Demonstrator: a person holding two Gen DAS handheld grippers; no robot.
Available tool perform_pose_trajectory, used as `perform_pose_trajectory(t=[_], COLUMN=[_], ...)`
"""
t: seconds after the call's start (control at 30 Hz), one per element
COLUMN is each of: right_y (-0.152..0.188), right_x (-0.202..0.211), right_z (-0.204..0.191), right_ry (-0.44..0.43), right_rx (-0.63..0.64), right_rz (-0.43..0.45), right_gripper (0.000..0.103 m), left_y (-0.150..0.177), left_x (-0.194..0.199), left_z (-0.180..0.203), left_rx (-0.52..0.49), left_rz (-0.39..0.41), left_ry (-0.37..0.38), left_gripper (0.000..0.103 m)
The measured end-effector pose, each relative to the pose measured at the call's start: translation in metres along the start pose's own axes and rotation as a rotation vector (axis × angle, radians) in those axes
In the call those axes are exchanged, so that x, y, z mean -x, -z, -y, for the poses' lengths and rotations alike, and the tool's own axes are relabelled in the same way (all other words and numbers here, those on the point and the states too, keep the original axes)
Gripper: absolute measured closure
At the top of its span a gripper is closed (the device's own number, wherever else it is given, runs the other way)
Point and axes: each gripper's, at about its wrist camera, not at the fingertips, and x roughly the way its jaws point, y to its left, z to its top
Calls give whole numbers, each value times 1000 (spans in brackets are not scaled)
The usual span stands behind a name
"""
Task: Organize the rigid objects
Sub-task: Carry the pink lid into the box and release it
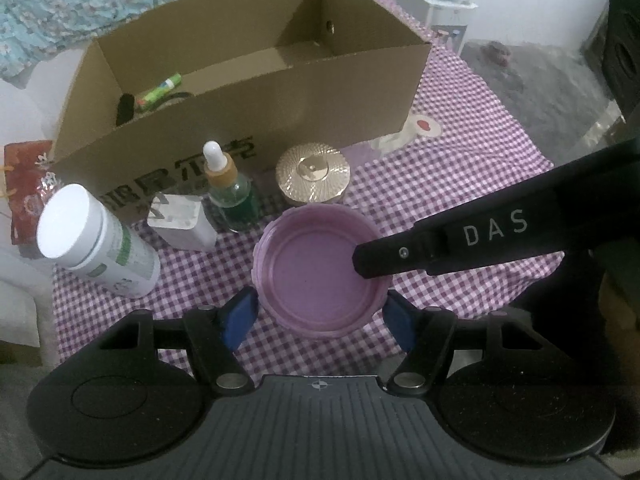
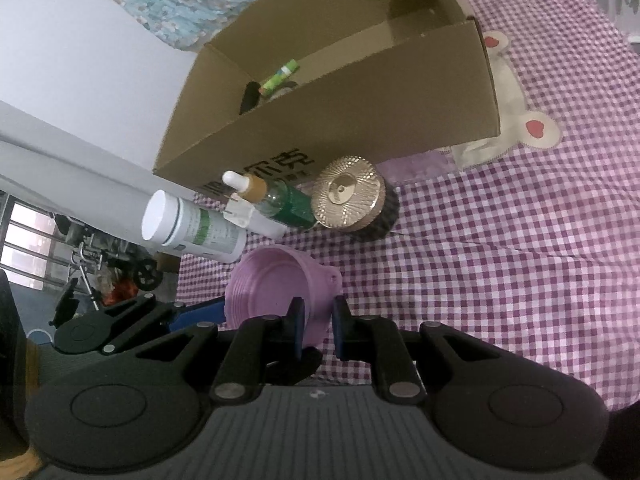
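Both tongs grip a pink bowl (image 1: pixel 320 276): left tongs (image 1: pixel 320 316) pinching its sides, right tongs (image 2: pixel 318 330) pinching its rim, near the box (image 1: pixel 248 92).

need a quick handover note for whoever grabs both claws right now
Left claw: spread around the pink bowl, blue pads at its sides; contact unclear.
Right claw: shut on the bowl's rim, one finger inside.
Bowl sits over the checked cloth, in front of the cardboard box.
Done: a green tube and a dark item already lie in the box.
Left: bowl, then white bottle, white charger, dropper bottle and gold-lidded jar, all standing before the box.
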Motion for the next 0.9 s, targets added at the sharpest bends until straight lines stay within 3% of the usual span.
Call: perform_pose_trajectory(t=[0.33,0.6,0.73,0.9], right_y=[1,-45,-85,-140], right_x=[41,83,83,54], right_z=[-24,-59,-70,-68], right_ry=[-17,-59,-81,-87], right_rx=[53,151,177,176], right_rz=[95,228,233,155], right_gripper=[86,86,86,85], left_y=[-9,-64,-98,-138], left_x=[47,83,78,44], left_z=[1,-20,-36,-61], left_rx=[-15,-24,4,81], left_rz=[114,233,233,138], left_ry=[-15,-22,-20,5], left_gripper=[35,35,35,35])
